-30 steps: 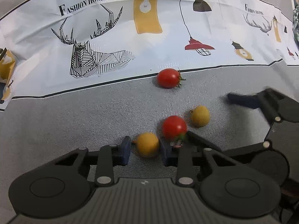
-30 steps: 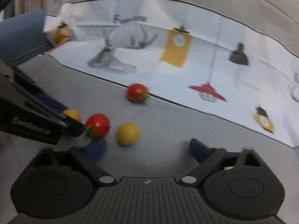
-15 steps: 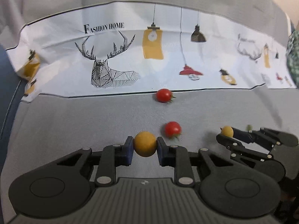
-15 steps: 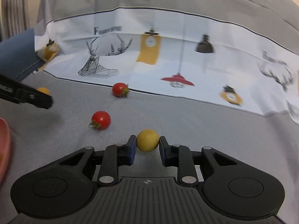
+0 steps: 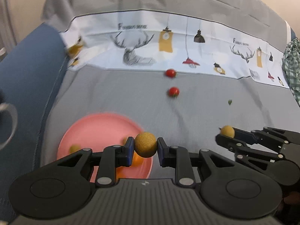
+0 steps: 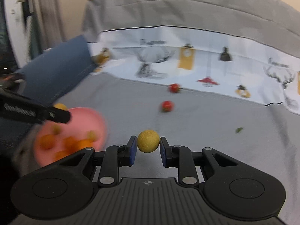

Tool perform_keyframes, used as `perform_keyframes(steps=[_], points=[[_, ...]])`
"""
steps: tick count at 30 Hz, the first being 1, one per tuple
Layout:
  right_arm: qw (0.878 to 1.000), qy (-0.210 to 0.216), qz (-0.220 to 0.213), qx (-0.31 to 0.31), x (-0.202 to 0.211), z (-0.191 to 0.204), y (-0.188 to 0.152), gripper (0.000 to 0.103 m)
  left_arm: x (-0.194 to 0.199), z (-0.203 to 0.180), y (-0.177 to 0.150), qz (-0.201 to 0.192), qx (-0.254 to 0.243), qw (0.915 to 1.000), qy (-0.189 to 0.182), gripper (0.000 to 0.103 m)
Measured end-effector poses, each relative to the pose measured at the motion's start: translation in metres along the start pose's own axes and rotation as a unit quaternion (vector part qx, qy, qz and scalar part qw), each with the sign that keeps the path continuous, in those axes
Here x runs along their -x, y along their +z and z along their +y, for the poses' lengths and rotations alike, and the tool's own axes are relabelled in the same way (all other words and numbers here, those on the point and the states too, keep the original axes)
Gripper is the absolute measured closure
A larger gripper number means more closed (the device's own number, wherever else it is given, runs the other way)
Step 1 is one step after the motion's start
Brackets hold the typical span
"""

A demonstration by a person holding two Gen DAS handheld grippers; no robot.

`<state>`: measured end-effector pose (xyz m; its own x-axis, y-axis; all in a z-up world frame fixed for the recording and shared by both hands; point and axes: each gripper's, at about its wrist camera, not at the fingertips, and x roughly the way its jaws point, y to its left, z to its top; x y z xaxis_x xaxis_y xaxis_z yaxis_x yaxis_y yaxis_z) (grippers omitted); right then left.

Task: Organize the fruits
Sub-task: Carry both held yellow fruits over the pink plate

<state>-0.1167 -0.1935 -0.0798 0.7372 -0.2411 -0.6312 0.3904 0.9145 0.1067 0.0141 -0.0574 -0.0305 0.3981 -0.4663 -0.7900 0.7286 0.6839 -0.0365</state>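
My left gripper (image 5: 145,146) is shut on a yellow round fruit (image 5: 145,144) and holds it above the right edge of a pink plate (image 5: 97,129). The plate holds several orange and yellow fruits (image 6: 71,143). My right gripper (image 6: 148,144) is shut on another yellow fruit (image 6: 148,141), raised over the grey cloth right of the plate (image 6: 88,116); it also shows in the left wrist view (image 5: 227,131). Two red tomatoes (image 5: 173,91) (image 5: 170,73) lie on the cloth farther back.
A white printed cloth (image 5: 168,50) with deer and lamps covers the back. A blue cushion (image 5: 28,71) lies at the left. A small green scrap (image 5: 229,102) lies on the grey cloth at the right. A checked cloth (image 5: 292,65) is at the far right.
Both grippers have pulled back from the tomatoes, each carrying its yellow fruit. The pink plate has come into view under the left gripper.
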Motion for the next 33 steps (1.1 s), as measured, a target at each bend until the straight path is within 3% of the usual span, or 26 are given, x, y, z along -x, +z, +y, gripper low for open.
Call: perform_keyframes(steps=[8,12,18,33], points=[[0.997,0.061,0.021,0.032,0.046,0.082,-0.016,0.076,0.059,0.029,-0.053,0.003,0.023,0.9991,0.036,0.074],[0.996,0.071,0.016,0.052,0.066,0.105,-0.023,0.076,0.08,0.041,-0.069,0.0,0.043,0.9983,0.04,0.074],[0.997,0.056,-0.008,0.055,0.089,0.112,-0.024,0.076,0.105,0.046,-0.086,-0.013,0.053,0.9976,0.044,0.074],[0.996,0.053,-0.023,0.069,0.104,0.12,-0.024,0.076,0.119,0.048,-0.086,-0.032,0.064,0.9964,0.045,0.074]])
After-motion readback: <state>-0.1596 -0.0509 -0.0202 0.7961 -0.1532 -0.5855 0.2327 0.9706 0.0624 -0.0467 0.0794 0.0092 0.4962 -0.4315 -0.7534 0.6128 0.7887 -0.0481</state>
